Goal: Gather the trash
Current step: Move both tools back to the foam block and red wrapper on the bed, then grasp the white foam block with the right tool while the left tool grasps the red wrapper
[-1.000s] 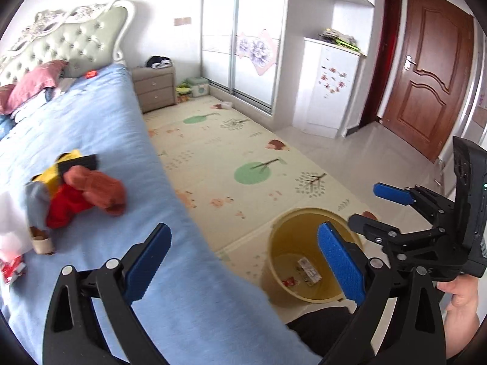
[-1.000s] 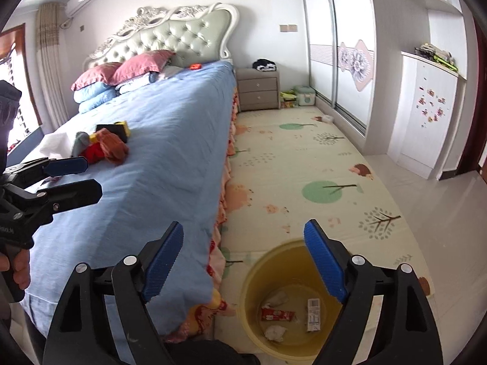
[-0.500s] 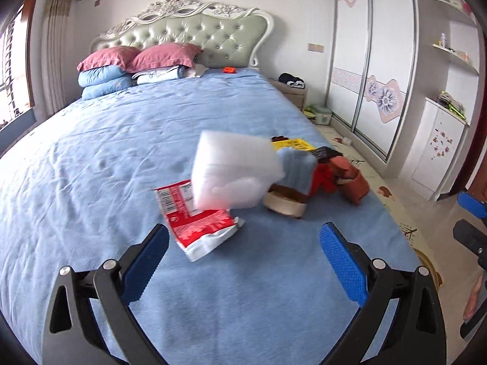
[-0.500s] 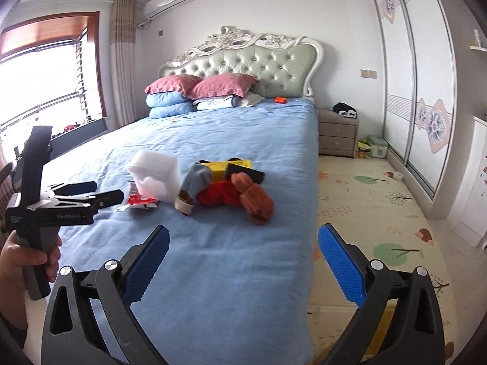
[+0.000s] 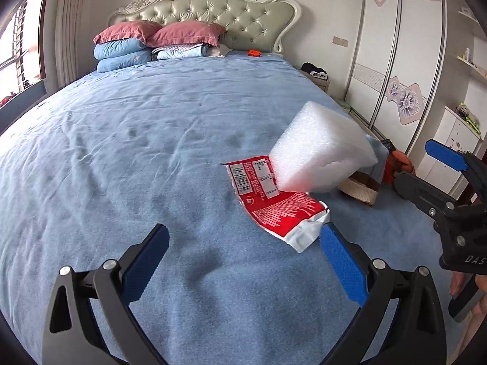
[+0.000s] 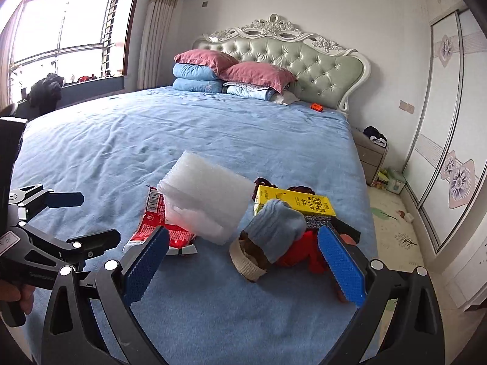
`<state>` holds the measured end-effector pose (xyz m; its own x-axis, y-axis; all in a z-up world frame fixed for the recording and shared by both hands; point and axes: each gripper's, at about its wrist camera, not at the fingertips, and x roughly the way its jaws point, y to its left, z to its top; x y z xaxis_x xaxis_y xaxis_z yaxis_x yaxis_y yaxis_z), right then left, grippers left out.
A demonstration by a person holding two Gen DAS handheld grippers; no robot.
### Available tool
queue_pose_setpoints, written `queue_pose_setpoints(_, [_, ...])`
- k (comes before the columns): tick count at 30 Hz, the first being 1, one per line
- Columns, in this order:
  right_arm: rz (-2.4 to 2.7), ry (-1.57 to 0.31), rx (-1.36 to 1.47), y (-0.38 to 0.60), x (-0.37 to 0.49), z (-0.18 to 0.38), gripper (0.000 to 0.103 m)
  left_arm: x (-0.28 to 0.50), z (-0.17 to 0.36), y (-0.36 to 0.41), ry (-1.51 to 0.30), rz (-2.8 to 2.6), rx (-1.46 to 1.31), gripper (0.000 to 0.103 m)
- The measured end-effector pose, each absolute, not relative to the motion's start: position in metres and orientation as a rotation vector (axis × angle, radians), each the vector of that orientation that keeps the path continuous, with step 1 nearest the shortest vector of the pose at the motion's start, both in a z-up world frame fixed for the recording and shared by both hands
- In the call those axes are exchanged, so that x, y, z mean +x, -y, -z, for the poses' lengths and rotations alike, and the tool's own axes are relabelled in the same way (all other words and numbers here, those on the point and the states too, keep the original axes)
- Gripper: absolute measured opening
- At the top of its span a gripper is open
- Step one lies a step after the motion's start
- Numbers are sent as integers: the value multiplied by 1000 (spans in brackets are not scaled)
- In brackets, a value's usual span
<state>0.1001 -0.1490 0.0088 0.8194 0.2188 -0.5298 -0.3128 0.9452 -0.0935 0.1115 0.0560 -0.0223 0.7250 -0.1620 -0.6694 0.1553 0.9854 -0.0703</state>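
The red wrapper (image 5: 275, 200) shows a barcode; its print is unreadable.

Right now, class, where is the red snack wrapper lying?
The red snack wrapper lies flat on the blue bedspread, partly under the white foam block.

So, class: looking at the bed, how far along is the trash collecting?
Nothing shows as done here. In hand: nothing; the left claw and right claw are open and empty. Left on the bed: red wrapper, white foam, yellow carton.
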Motion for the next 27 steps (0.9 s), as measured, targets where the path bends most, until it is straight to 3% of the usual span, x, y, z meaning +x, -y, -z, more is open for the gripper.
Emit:
queue_pose_setpoints(10, [-145,-547,-387,108,151,14,91,133,33,-65,-777,214,-6,99])
queue_pose_setpoints(12, [-130,-525,-432,102,157,14,86,137,35,-65,-783,223,-10,99])
queue_pose_setpoints(17, [-138,-566,-515,88,179,21,47,149,40,-68,-815,230,-32,99])
queue_pose_setpoints(19, [-138,-585,-514,87,185,25,45,154,43,-70,-830,232,-50,99])
queue_pose_setpoints(23, [-161,-599,-473,95,194,20,29,161,47,-72,-857,237,-76,99])
queue_pose_setpoints(27, [-220,-645,-413,111,201,15,29,169,51,-69,-882,239,-84,99])
